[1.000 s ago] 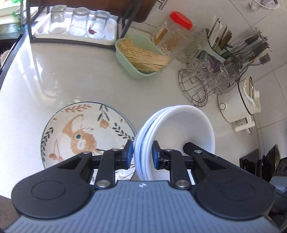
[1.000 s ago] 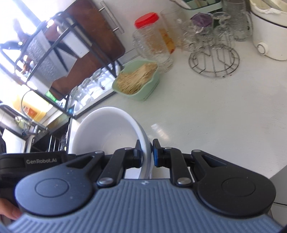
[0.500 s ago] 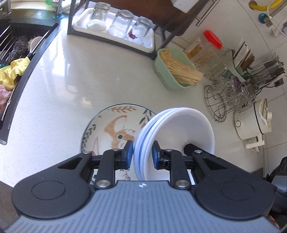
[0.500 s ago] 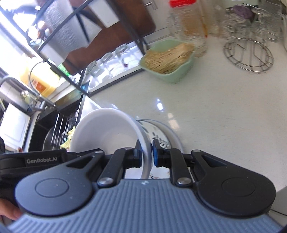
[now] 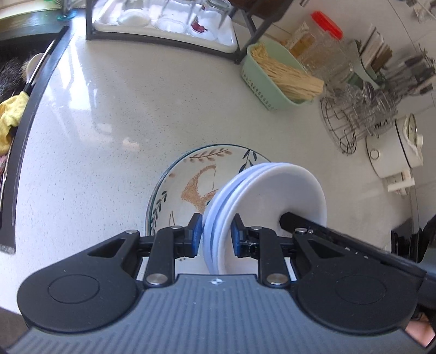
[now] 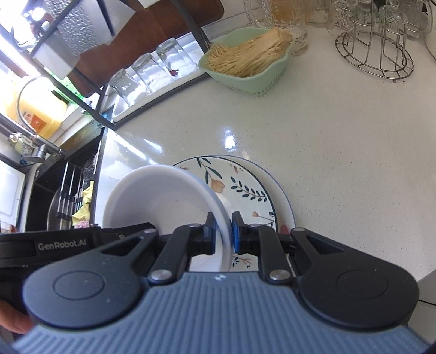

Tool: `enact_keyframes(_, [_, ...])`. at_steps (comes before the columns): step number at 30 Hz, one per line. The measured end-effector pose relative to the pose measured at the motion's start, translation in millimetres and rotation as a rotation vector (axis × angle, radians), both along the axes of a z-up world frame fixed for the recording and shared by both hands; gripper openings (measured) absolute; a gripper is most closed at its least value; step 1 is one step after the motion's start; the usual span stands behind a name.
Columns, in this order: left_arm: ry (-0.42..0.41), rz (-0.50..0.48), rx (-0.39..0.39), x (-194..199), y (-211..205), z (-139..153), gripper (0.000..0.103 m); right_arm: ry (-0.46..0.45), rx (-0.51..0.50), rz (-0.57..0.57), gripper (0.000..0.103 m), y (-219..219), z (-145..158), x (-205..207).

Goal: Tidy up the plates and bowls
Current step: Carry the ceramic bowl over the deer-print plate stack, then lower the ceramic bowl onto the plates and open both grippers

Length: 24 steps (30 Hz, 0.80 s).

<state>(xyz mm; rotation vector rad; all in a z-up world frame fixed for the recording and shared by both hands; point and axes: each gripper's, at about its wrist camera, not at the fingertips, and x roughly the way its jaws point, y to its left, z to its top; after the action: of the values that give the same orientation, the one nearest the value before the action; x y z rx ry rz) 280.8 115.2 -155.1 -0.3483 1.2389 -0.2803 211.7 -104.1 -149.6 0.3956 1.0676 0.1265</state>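
left gripper (image 5: pixel 216 231): fingers (image 5: pixel 195 234) narrow, clamped on the near rim of a stack of white bowls (image 5: pixel 275 196), one pad outside and one inside. right gripper (image 6: pixel 223 231): fingers (image 6: pixel 236 231) nearly closed, pinching the opposite rim of the same bowl stack (image 6: pixel 163 201). stack carried between both grippers, tilted, over a patterned plate (image 5: pixel 188 177) lying flat on the pale bench (image 5: pixel 114 114); whether stack touches plate cannot be told. seen from the right wrist, patterned plate (image 6: pixel 245 188) showing leaves and flowers, partly covered by the stack. behind on the bench: green basket (image 5: pixel 268 81) of pale sticks, red-lidded jar (image 5: pixel 318 43), wire rack (image 5: pixel 351 119) with glasses, white tray (image 5: pixel 174 24) of upturned glasses. dark sink (image 5: pixel 16 89) at left with a yellow cloth (image 5: pixel 11 117).
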Motion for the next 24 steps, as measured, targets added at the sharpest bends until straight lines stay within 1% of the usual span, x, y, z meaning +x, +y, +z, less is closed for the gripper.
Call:
enact_keyframes(3, [0.004, -0.047, 0.027, 3.7, -1.9, -5.9, 0.025, -0.007, -0.041, -0.019, 0.016, 11.1, 0.8, 2.6])
enact_keyframes(4, [0.009, -0.055, 0.023, 5.2, -0.8, -7.7, 0.025, -0.005, -0.054, -0.027, 0.016, 13.7, 0.2, 3.6])
enact_keyframes(6, [0.019, -0.059, 0.008, 9.3, 2.8, -11.1, 0.025, 0.010, -0.057, -0.049, 0.016, 14.4, -2.2, 5.3])
enact_keyframes(8, [0.013, -0.059, 0.010, 13.0, 4.1, -12.3, 0.025, 0.018, -0.043, -0.059, 0.016, 12.6, -4.6, 6.2])
enact_keyframes(11, [0.005, -0.035, 0.018, 16.7, 3.0, -10.4, 0.025, 0.013, -0.051, -0.034, 0.016, 10.8, -4.8, 7.8])
enact_keyframes(12, [0.000, -0.026, 0.018, 18.2, 3.1, -8.4, 0.027, 0.011, -0.047, -0.025, 0.016, 9.7, -4.2, 8.6])
enact_keyframes(13, [-0.007, -0.021, 0.027, 19.5, 2.7, -6.7, 0.036, 0.006, -0.042, -0.013, 0.016, 8.1, -2.6, 8.6])
enact_keyframes(15, [-0.023, 0.006, 0.050, 19.8, 3.9, -0.1, 0.044, -0.009, -0.037, -0.001, 0.016, 4.6, 3.2, 8.6])
enact_keyframes(16, [-0.037, 0.018, 0.052, 18.8, 4.7, 4.6, 0.045, -0.020, -0.037, 0.004, 0.018, 2.0, 7.4, 8.0])
enact_keyframes(17, [-0.053, 0.022, 0.056, 17.6, 4.5, 10.3, 0.045, -0.036, -0.037, 0.007, 0.026, -0.4, 12.1, 6.7])
enact_keyframes(18, [-0.076, 0.023, 0.076, 15.1, 3.9, 17.6, 0.045, -0.058, -0.036, 0.011, 0.039, -3.6, 18.1, 4.9])
enact_keyframes(20, [-0.120, 0.018, 0.119, 9.4, 0.1, 31.5, 0.045, -0.097, -0.040, 0.016, 0.049, -9.5, 29.4, 1.4])
enact_keyframes(22, [-0.147, 0.031, 0.133, 3.1, -2.5, 45.3, 0.045, -0.129, -0.033, 0.017, 0.048, -17.9, 40.7, -2.4])
enact_keyframes(24, [-0.173, 0.048, 0.121, -4.0, -3.9, 60.5, 0.045, -0.148, -0.014, 0.015, 0.048, -27.6, 51.7, -8.3])
